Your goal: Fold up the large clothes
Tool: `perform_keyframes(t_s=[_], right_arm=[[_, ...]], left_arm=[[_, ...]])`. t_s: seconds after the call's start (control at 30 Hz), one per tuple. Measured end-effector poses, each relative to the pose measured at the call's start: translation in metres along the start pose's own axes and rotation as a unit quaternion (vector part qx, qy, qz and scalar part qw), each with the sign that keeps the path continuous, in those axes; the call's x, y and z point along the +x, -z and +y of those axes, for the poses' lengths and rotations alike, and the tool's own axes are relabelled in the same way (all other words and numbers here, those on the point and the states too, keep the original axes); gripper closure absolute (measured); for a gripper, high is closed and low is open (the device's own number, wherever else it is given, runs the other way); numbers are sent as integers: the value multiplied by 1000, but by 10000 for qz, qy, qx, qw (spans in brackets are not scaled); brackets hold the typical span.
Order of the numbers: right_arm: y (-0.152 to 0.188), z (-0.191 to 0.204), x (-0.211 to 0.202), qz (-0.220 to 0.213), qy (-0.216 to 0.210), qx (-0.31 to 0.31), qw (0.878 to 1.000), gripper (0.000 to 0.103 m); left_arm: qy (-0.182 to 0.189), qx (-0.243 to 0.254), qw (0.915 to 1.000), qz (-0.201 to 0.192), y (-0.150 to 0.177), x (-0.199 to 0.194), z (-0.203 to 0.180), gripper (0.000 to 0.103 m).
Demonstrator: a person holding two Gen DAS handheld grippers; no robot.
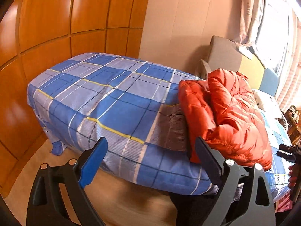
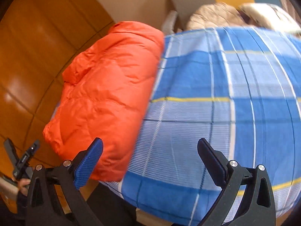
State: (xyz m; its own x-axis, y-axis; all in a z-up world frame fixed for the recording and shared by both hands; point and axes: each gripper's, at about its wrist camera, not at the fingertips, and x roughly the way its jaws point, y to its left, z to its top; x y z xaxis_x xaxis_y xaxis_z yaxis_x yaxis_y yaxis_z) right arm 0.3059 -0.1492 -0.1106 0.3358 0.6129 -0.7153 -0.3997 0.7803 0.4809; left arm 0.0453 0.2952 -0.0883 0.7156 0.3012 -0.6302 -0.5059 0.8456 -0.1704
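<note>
Both tools, left (image 1: 151,157) and right (image 2: 150,159), gape wide, empty; orange down jacket (image 1: 225,113) lies right of your left tool, nearer it, on the bed (image 1: 105,98).

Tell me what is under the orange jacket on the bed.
The orange jacket lies on the blue checked sheet of the bed. A striped brown cloth shows at its edge; how far it continues underneath is hidden.

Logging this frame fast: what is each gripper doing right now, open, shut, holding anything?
Left gripper: open, holding nothing, just short of the orange puffer jacket.
Right gripper: open, holding nothing, above the plaid bedspread.
</note>
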Motion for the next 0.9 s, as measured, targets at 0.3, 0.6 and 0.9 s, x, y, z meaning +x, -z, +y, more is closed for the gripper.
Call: perform_keyframes(t_s=[0.3,0.6,0.9], right_arm=[[-23,1,31,206,-993,841,9913,3],[-59,15,76,440,-1501,1244,9798,3],[-48,15,107,722,-1621,1223,9765,3]], left_arm=[[1102,-625,9918,191,-18,26,1,4],[2586,-1582,9506,673,-47,96,-2,2],[3450,-1159,9196,1476,-39,165,-40,2]])
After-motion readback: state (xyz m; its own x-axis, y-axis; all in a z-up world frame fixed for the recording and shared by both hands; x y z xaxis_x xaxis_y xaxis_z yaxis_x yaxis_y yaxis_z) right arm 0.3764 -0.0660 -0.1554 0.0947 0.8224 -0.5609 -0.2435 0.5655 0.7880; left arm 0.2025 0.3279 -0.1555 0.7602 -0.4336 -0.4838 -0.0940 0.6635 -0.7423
